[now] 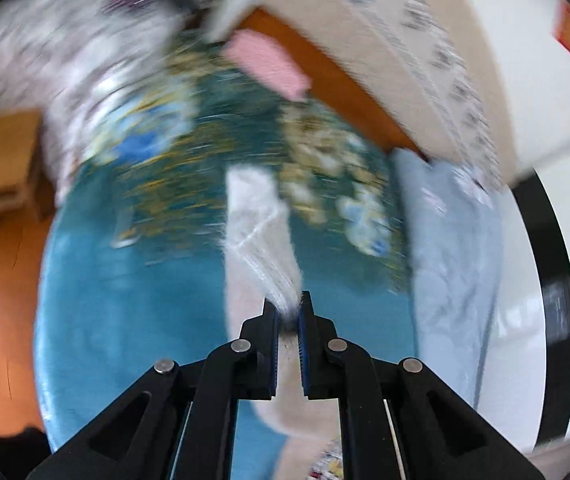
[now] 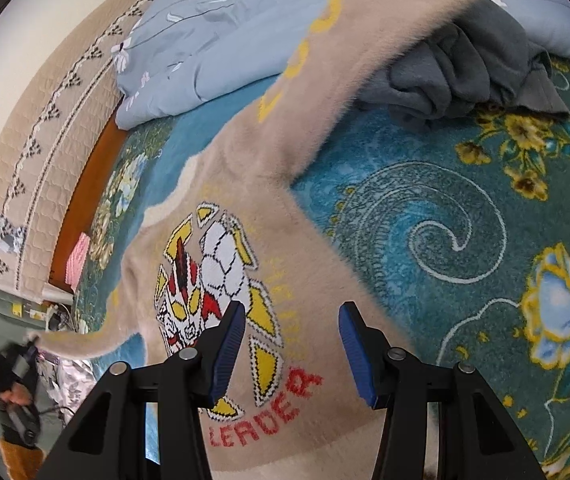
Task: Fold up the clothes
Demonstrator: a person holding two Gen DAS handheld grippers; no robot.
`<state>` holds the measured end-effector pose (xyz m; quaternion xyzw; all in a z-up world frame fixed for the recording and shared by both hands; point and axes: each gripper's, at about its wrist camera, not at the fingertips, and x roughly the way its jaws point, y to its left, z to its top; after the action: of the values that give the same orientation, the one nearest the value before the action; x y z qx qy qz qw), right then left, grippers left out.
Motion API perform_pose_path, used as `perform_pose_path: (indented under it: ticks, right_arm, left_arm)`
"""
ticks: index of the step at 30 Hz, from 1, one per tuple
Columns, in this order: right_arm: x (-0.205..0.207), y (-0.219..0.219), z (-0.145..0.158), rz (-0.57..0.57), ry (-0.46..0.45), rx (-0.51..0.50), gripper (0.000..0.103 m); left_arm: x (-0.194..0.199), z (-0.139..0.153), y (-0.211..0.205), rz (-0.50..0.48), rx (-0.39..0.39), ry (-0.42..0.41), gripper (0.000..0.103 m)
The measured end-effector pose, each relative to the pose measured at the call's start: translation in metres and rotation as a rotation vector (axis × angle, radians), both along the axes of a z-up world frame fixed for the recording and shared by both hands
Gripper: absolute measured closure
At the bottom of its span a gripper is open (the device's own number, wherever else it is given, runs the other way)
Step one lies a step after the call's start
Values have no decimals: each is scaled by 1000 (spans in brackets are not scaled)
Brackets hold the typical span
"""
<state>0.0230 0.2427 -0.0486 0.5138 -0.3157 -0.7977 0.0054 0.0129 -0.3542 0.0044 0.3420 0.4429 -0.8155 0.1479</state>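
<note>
At far left, grips a sleeve (image 1: 257, 232) of the sweater (image 2: 225, 208) by its cuff with the left tongs (image 1: 289, 312), pads closed on the fuzzy knit, and holds it lifted off the bed (image 2: 425, 240). Shows heavy blur in that view, so probably swings fast. Risks losing the cuff, since only a thin bite of slippery pile sits between the pads. Could also drag the whole body sideways and ruck the chest print. Lies otherwise flat and face up across the middle of the bed, neck toward the headboard (image 2: 45, 120). Hovers over the lower chest with the right tongs (image 2: 291, 344), pads well apart and clamped on nothing, so pins nothing down against that pull. Fits either a sleeve on its way across the chest or one being spread outward; cannot tell which. Further right, drapes the other sleeve (image 2: 349, 48) up over a crumpled grey garment (image 2: 465, 76), touching it. Risks snagging or dragging that garment along if this sleeve gets pulled, and leaves a lump under any fold made there. Around, from the left: a hand (image 2: 13, 394) on the left tool beyond the bed edge, a pink cloth (image 2: 77, 260) by the headboard, a pale blue quilt (image 2: 205, 40) bunched just beside the neck, crowding the room for laying the sweater square.
</note>
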Motion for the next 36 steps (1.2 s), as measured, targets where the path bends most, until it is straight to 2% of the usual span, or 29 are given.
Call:
perform_pose_path:
  ticks: [3, 7, 11, 17, 19, 24, 28, 31, 34, 36]
  right_arm:
    - [2, 11, -4, -21, 1, -14, 51]
    - [4, 27, -6, -48, 3, -19, 51]
    - [8, 43, -6, -73, 3, -13, 51]
    - [9, 63, -2, -98, 2, 1, 51]
    - [9, 68, -1, -104, 4, 3, 51]
    - [9, 70, -4, -104, -3, 1, 51]
    - [8, 67, -8, -96, -15, -4, 51]
    - [6, 63, -10, -87, -18, -8, 51]
    - [4, 59, -11, -79, -19, -12, 51]
    - [3, 57, -12, -75, -21, -17, 51]
  left_arm:
    - [-32, 28, 48, -127, -74, 14, 95]
    - [-69, 28, 118, -273, -132, -7, 95]
    - [-95, 0, 183, -386, -135, -66, 95]
    - [-117, -44, 251, -488, -98, -151, 95]
    - [-122, -53, 269, -520, -86, -165, 95]
    - [-130, -74, 308, -590, -112, -224, 95]
    - [-132, -89, 321, -628, -116, -270, 94]
    - [-132, -93, 323, -654, -116, -273, 93]
    - [-129, -96, 326, -700, -109, -283, 87]
    - [-124, -93, 325, -717, -91, -268, 69]
